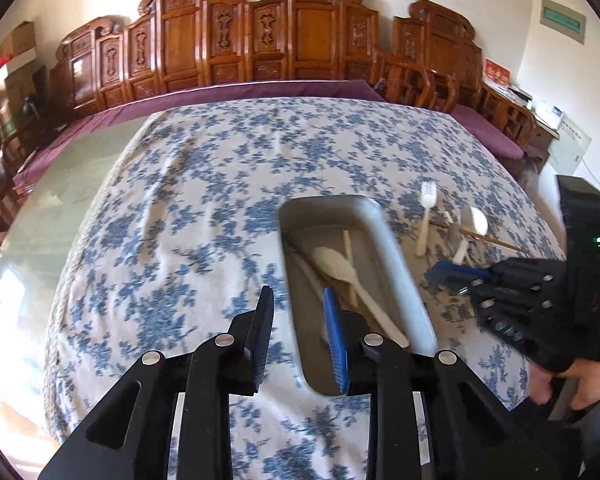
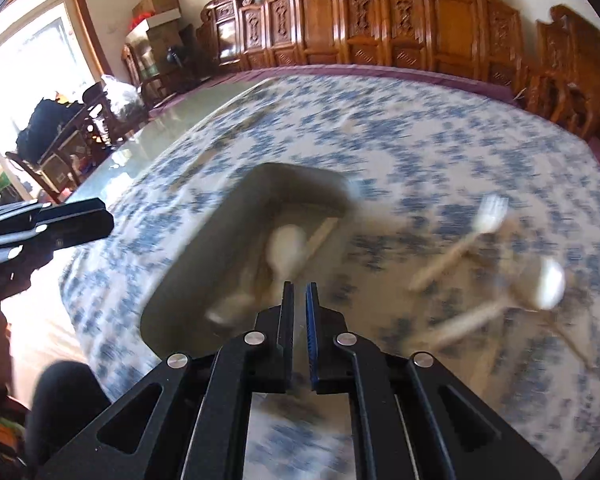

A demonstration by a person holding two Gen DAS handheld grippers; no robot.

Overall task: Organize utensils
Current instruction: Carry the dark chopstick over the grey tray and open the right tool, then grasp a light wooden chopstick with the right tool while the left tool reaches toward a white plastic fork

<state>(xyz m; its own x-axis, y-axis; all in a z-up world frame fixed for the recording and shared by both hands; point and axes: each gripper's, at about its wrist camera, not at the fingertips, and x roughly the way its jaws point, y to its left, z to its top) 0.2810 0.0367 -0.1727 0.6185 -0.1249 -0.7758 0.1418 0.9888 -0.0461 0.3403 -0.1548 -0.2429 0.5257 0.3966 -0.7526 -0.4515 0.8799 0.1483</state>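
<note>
A grey tray lies on the flowered cloth and holds a pale spoon and a thin wooden stick. My left gripper hangs over the tray's near left rim, open, with nothing between its fingers. To the right of the tray lie a white fork, a white spoon and a chopstick. My right gripper is shut and empty between the tray and those loose utensils. The right wrist view is blurred: right gripper, tray, fork, white spoon.
A blue-flowered cloth covers a glass-topped table with a purple border. Carved wooden chairs line the far side. A person's hand holds the right gripper's handle. Boxes and a bag stand by the window.
</note>
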